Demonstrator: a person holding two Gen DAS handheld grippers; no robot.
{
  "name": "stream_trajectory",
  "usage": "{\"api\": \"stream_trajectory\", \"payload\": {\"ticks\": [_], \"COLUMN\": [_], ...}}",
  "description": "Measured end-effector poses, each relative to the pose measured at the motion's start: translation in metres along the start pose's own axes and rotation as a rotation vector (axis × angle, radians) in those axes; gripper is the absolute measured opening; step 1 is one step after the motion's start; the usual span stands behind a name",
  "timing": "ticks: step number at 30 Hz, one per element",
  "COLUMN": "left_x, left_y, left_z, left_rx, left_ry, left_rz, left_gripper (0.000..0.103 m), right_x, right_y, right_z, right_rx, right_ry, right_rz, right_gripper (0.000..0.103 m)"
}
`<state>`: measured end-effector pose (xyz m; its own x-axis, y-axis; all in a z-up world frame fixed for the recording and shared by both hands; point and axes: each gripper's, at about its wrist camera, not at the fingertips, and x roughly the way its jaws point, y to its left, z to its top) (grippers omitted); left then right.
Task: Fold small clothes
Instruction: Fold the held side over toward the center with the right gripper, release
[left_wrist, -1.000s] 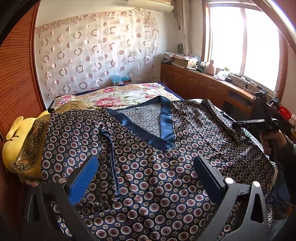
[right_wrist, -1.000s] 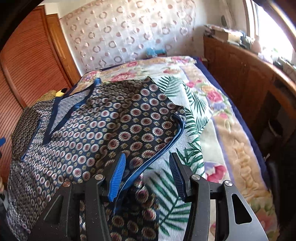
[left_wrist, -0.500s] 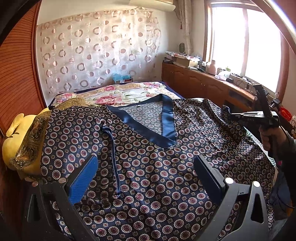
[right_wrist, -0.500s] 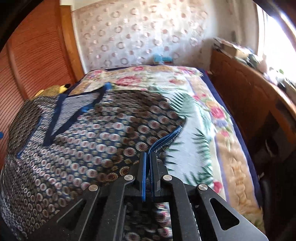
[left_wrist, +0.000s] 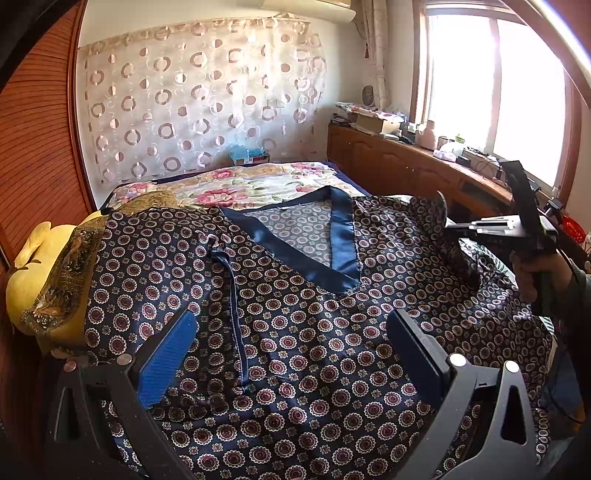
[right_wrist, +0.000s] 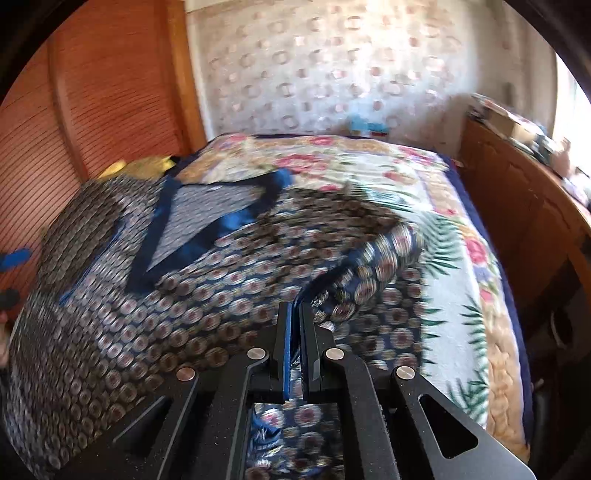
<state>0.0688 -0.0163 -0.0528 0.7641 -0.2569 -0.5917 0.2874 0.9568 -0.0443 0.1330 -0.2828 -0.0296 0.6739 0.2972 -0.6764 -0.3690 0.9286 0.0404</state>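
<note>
On the floral-quilted bed (right_wrist: 476, 325) lies the navy medallion-print satin top (left_wrist: 295, 332), spread flat. The right gripper (right_wrist: 295, 328) pinches its blue-piped sleeve edge (right_wrist: 354, 273), lifted: the sleeve fold looks begun. Next it likely carries inward; the left gripper (left_wrist: 291, 350), fingers spread, hovers above.

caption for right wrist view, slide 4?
Right gripper shut on the patterned shirt's sleeve edge, lifting it off the floral bedspread.

Daylight from the window (left_wrist: 495, 92) falls on a floral bedspread (left_wrist: 258, 182), circle-patterned curtain (left_wrist: 199, 99) and wooden cabinets (left_wrist: 391, 162).
</note>
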Motion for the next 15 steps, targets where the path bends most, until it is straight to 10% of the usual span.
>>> {"api": "stream_trajectory", "payload": {"ticks": [3,5,15], "left_x": [-0.001,-0.001,0.005], "left_y": [0.005,0.009,0.054], "left_z": [0.001,0.002,0.017], "left_rx": [-0.008,-0.015,-0.04], "left_ry": [-0.001,-0.005,-0.01], "left_rz": [0.007,0.011,0.093], "left_gripper": [0.103,0.103,0.103], "right_x": [-0.001,-0.007,0.015], "right_y": [0.004,0.001,-0.056], "right_z": [-0.003,-0.005,-0.01], "right_rx": [-0.035,-0.055,0.079], "right_ry": [0.021,0.006,0.067], "right_rz": [0.024,0.022,-0.128], "right_gripper": [0.02,0.047,0.048]}}
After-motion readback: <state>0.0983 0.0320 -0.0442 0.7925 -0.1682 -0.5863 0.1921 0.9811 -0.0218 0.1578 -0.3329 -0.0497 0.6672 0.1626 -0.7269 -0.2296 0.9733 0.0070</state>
